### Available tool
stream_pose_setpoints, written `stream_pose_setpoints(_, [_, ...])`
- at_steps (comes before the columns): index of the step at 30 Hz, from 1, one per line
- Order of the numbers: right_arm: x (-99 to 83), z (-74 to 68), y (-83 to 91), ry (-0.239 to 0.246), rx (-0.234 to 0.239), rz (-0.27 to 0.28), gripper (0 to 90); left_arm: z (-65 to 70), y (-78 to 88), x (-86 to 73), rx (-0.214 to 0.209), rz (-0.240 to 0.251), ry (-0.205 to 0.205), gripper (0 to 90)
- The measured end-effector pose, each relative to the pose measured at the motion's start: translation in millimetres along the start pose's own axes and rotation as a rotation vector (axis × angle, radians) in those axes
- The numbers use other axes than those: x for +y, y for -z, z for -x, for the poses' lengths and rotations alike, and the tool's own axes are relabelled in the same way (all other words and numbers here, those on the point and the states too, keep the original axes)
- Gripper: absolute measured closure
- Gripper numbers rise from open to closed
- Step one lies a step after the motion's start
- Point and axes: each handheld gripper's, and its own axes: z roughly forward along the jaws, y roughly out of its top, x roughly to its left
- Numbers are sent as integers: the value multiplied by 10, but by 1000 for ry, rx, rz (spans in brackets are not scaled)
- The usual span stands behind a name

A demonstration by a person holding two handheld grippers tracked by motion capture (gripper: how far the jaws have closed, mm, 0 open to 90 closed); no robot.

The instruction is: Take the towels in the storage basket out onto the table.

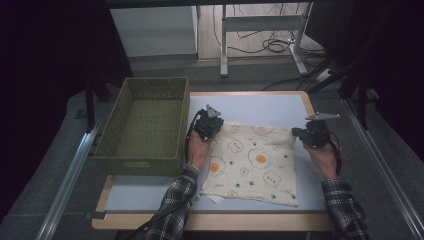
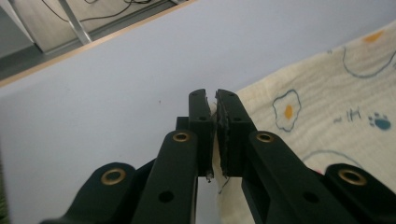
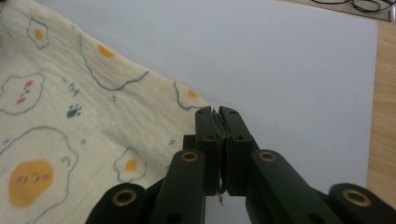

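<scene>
cloth point(image 1: 252, 162) on table point(image 1: 260, 106) | basket point(image 1: 145, 122) left of cloth

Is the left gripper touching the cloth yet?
Touching. The left gripper view shows the left gripper with its jaws closed on the cloth's corner edge.

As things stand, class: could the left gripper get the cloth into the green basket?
Probably yes. The left gripper, shut on the cloth, sits right beside the basket; nothing stands between them, though the right gripper pins the other corner.
</scene>
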Motion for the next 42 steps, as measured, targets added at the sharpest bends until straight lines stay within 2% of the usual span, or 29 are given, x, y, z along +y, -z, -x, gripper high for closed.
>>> stream_pose_setpoints(3, [-67, -48, 67, 6, 10, 0, 872, 95, 89, -50, 10, 3, -33, 856])
stream_pose_setpoints(5, [-131, -99, 126, 17, 20, 2, 872, 133, 137, -99, 9, 5, -37, 855])
stream_pose_setpoints(10, [-270, -167, 241, 23, 37, 5, 873, 226, 258, -234, -25, 3, -35, 854])
stream_pose_setpoints(13, [-365, -201, 326, 30, 46, 9, 873, 280, 342, -298, -57, 28, -59, 853])
stream_pose_setpoints(15, [-415, -219, 374, 27, 53, 13, 873, 316, 391, -337, -53, 30, -72, 852])
stream_pose_setpoints(19, [-524, -264, 463, 29, 72, 14, 872, 394, 490, -441, -82, 42, -80, 852])
stream_pose_setpoints(30, [-835, -474, 713, 33, 128, 37, 872, 512, 812, -707, -143, 83, -72, 852])
stream_pose_setpoints(33, [-899, -538, 782, 41, 141, 41, 872, 537, 895, -772, -154, 86, -81, 852])
stream_pose_setpoints(39, [-1008, -675, 921, 66, 165, 31, 871, 582, 1055, -901, -193, 95, -69, 848])
stream_pose_setpoints(42, [-1055, -722, 976, 73, 176, 23, 870, 623, 1125, -963, -197, 97, -78, 848])
